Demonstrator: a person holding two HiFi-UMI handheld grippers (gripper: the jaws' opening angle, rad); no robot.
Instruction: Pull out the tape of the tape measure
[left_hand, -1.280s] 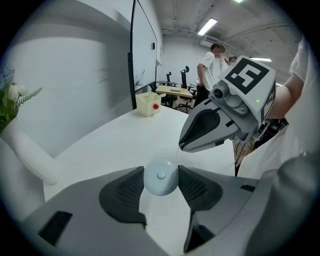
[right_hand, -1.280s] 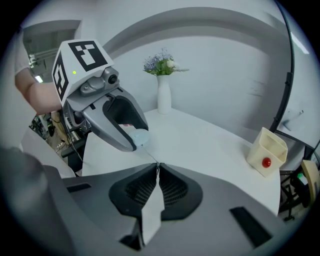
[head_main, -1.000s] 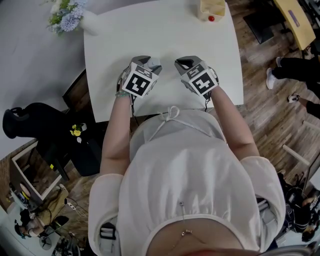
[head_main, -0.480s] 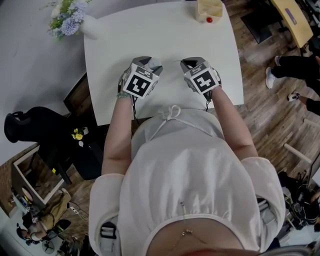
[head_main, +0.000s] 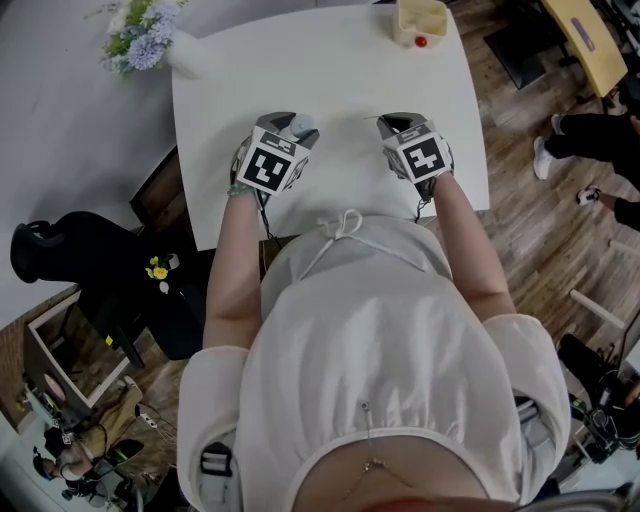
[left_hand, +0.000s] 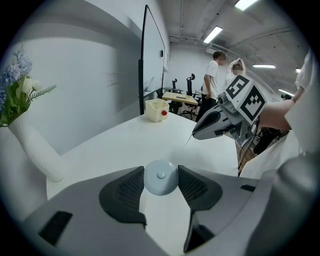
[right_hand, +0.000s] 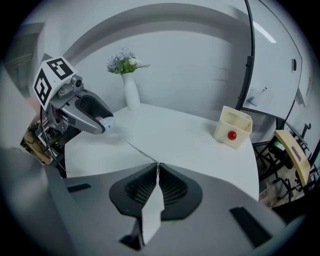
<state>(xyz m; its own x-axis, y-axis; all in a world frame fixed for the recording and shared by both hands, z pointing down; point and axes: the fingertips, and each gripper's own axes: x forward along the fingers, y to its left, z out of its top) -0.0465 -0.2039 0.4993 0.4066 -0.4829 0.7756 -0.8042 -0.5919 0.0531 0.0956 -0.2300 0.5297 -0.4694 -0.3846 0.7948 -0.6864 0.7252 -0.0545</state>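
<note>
Close to me, my left gripper (left_hand: 161, 175) squeezes the little round tape measure (left_hand: 160, 181) by its sides, I think so it cannot slip while the tape comes out. My right gripper (right_hand: 157, 172) is pinched tight on the end of the tape (right_hand: 150, 215), and the thin tape runs over the white table (right_hand: 190, 135) between the two. Far off stand a cream box (right_hand: 232, 127) and a vase (right_hand: 131, 97), out of the way.
</note>
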